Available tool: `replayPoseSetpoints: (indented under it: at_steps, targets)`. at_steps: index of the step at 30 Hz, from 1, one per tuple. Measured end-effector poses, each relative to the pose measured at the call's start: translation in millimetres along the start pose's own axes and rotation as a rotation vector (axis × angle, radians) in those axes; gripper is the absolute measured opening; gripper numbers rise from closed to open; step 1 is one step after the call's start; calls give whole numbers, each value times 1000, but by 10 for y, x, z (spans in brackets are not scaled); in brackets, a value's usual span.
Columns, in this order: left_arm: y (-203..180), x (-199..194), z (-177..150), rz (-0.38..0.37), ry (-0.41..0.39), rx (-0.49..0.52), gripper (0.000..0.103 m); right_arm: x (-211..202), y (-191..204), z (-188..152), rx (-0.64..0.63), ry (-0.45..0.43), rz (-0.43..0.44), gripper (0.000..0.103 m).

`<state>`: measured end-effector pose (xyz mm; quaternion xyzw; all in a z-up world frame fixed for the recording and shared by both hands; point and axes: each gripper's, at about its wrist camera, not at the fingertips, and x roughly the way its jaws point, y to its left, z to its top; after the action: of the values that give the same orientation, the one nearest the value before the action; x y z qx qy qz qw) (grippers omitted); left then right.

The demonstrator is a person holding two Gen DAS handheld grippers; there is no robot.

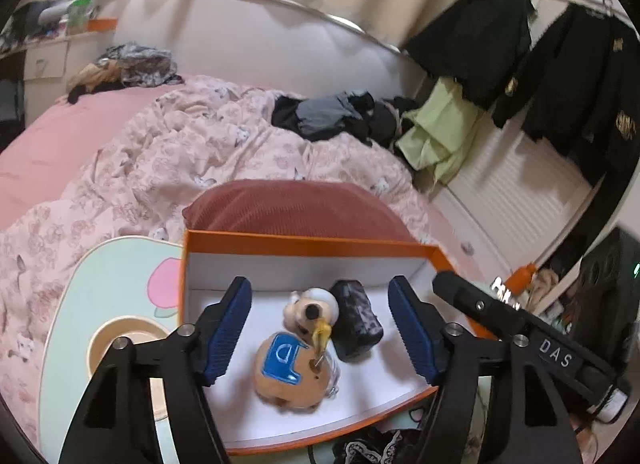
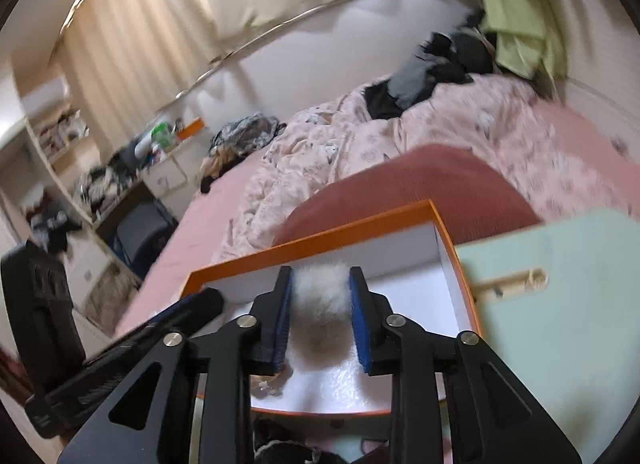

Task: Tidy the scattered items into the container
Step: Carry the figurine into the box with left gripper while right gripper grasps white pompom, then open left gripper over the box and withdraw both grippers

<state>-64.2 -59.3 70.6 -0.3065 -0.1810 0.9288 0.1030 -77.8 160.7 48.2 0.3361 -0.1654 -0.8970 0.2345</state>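
An orange box (image 1: 304, 244) with a white inside stands on a mint green tray table. In it lie a tan plush toy (image 1: 294, 368) with a blue patch and a dark pouch (image 1: 356, 320). My left gripper (image 1: 320, 328) is open above the box, its blue pads on either side of the plush toy, holding nothing. In the right wrist view the same box (image 2: 312, 248) shows, and my right gripper (image 2: 320, 312) is shut on a white fluffy item (image 2: 320, 292) held over the box's inside.
The mint green tray table (image 1: 116, 264) carries a round beige ring (image 1: 120, 332) at left. A dark red cushion (image 1: 296, 208) lies behind the box on a bed with a pink quilt (image 1: 180, 144). Dark lace fabric (image 1: 376, 448) lies at the box's near edge.
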Motion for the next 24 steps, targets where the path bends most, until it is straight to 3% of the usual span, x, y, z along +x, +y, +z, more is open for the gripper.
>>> replayPoseSetpoints:
  at_steps: [4,7,15,20,24]
  targets:
    - [50,-49,4,-25,-3,-29,74,-172,-81,-44,51,-63,49,60]
    - [40,-96,-24,-31,12,-20,75,-385,-88,-46,60,-125,28,73]
    - [-82,-419,-258,-13,61,170,77,-950,-192,-258,25,-196,-46,73]
    - [-125,-430,-303,13,131,235,77,-867,-142,-504,-9,-92,-67,73]
    - [-214,-491,-344,-37,155,269,77,-650,-201,-632,19,14,-62,73]
